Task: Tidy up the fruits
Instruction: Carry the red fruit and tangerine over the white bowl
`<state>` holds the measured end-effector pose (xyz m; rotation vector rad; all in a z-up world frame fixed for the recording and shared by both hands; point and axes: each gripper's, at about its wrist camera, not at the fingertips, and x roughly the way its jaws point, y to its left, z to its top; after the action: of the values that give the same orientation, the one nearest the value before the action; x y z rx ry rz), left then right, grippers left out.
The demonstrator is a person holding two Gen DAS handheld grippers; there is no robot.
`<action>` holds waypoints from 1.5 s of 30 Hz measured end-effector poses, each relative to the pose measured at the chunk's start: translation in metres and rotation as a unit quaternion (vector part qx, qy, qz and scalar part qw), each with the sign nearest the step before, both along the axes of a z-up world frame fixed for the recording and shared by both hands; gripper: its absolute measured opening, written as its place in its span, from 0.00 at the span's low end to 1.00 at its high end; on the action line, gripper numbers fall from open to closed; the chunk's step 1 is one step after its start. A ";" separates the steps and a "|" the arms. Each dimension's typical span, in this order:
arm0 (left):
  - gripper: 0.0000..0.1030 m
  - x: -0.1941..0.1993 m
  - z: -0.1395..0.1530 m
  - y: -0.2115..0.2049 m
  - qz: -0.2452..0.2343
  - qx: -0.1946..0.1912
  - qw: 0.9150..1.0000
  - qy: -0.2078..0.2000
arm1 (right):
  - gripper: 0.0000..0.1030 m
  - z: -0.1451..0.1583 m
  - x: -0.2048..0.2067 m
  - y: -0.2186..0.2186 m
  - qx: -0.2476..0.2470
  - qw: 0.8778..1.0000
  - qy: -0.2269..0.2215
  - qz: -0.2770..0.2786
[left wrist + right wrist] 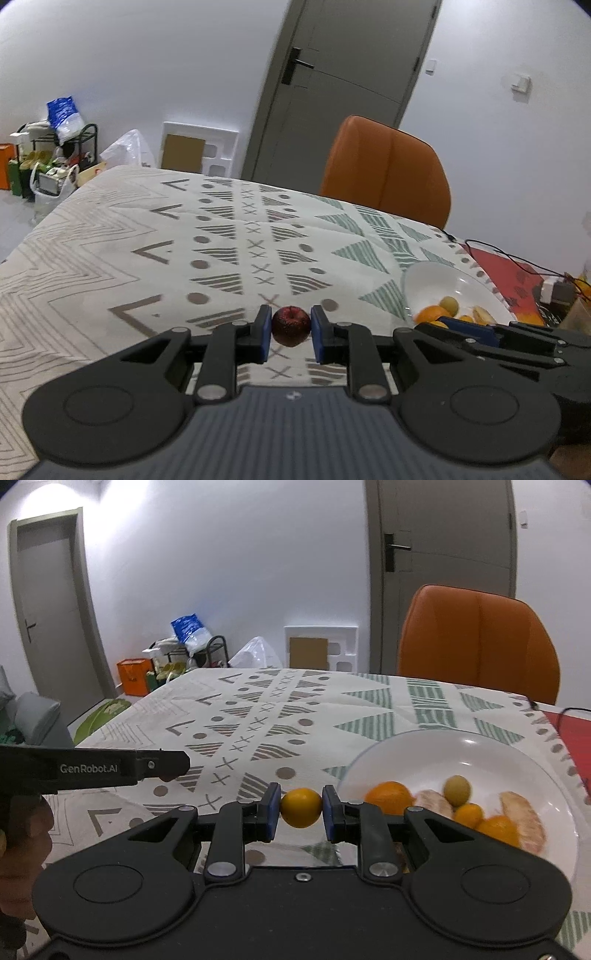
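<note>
My left gripper [290, 332] is shut on a small dark red fruit [290, 326], held above the patterned tablecloth. My right gripper [301, 808] is shut on a small round yellow-orange fruit [301, 807], just left of the white bowl [491, 749]. In that bowl lie an orange [388, 795], a small green fruit [457, 789], peeled citrus segments [524, 821] and small yellow-orange fruits. In the left wrist view the bowl [439, 280] is at the right, with the right gripper's body [491, 336] in front of it. The left gripper's side [92, 768] shows at the left of the right wrist view.
A patterned cloth [155, 258] covers the table. An orange chair [388, 170] stands at the far edge. A red mat [509, 269], black cables and small items lie at the right. Bags and a rack [55, 155] crowd the floor by the wall.
</note>
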<state>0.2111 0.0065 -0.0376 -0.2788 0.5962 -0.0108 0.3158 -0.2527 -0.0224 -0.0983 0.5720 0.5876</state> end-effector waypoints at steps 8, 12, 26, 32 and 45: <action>0.20 0.003 0.002 -0.030 -0.027 0.010 1.000 0.000 | 0.22 -0.001 -0.002 -0.030 0.013 1.000 -0.001 -0.026; 0.20 0.005 0.003 -0.045 -0.039 0.015 0.999 0.000 | 0.22 -0.004 -0.002 -0.047 0.019 0.999 0.001 -0.042; 0.20 0.014 0.001 -0.093 -0.086 0.029 0.996 0.004 | 0.22 -0.011 -0.001 -0.100 0.032 0.995 0.004 -0.092; 0.20 0.015 0.000 -0.106 -0.097 0.033 0.995 0.007 | 0.22 -0.013 0.001 -0.116 0.039 0.993 0.006 -0.112; 0.20 0.019 0.003 -0.131 -0.116 0.042 0.992 0.003 | 0.28 -0.011 -0.004 -0.144 0.055 0.989 0.001 -0.135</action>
<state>0.2296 -0.1241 -0.0342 -0.1265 0.6302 -0.2091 0.3116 -0.3970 -0.0332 0.0823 0.5426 0.3545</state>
